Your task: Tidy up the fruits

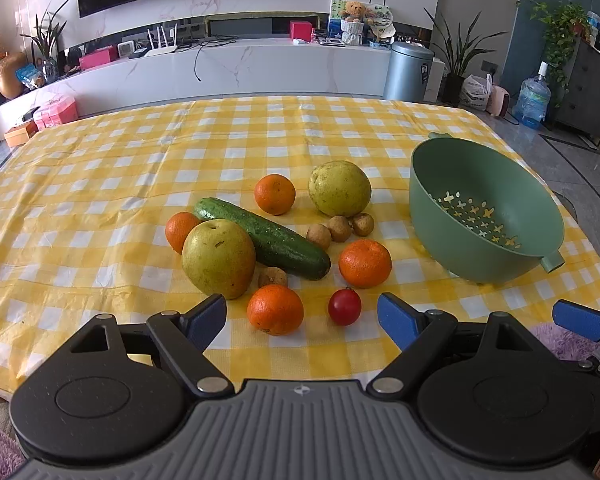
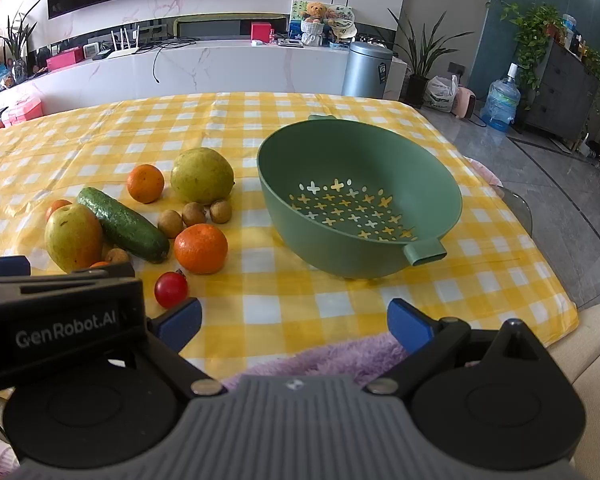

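Fruits lie loose on the yellow checked tablecloth (image 1: 100, 168), left of the green colander (image 1: 486, 216), which holds nothing yet, so the sorting looks not yet begun. Nearest the left gripper (image 1: 302, 316) sit an orange (image 1: 275, 309) and a small red tomato (image 1: 344, 306), with a pear (image 1: 218, 252), a cucumber (image 1: 262, 232) and a few small brown fruits, perhaps longans (image 1: 340, 230), farther off. Both tools hover low at the near table edge. The left gripper's blue pads are spread wide with nothing between them, and the right gripper (image 2: 294, 322) is likewise parted and empty, facing the colander's near side. The next move probably calls for the left gripper to advance over the near orange, straddle it and close, then carry it right into the colander.
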{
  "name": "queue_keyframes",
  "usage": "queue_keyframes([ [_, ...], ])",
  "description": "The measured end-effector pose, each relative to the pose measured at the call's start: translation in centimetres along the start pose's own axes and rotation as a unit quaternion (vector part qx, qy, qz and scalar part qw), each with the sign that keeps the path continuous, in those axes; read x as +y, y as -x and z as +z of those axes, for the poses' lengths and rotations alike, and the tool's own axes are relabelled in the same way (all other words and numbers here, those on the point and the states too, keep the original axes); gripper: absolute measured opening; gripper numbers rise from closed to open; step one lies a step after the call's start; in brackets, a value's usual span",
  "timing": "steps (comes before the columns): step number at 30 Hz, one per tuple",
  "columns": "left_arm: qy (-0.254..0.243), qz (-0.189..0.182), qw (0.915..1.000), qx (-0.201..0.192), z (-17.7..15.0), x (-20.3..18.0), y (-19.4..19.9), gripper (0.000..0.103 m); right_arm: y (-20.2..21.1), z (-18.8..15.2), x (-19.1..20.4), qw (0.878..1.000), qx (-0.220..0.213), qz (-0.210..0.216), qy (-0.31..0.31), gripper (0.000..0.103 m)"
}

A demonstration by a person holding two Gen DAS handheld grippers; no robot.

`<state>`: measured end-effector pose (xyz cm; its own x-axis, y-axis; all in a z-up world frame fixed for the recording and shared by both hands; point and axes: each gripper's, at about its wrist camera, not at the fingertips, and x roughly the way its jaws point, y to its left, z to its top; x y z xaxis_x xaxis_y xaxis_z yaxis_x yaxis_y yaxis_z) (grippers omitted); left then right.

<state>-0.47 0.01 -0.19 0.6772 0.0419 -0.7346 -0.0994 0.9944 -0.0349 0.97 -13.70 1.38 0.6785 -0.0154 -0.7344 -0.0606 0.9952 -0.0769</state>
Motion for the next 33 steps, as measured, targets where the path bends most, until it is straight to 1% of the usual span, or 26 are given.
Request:
queue_keyframes([
  [8,0.003,-0.008,0.9999,0.009,0.06,0.23,-0.30,0.103,-0.13,0.05,0.15,1.000,0.002,-0.002,0.003,0.095],
  [21,0.009,-0.011,0.9998,0.015,-0.09,0.32,-0.50,0.103,0.02,0.03,0.39,1.000,0.002,-0.011,0.012,0.095],
  [33,0.012,-0.006,0.9998,0.014,-0.31,0.21,-0.64,0.103,-0.02,0.05,0.37,1.000,0.006,-0.011,0.014,0.095],
])
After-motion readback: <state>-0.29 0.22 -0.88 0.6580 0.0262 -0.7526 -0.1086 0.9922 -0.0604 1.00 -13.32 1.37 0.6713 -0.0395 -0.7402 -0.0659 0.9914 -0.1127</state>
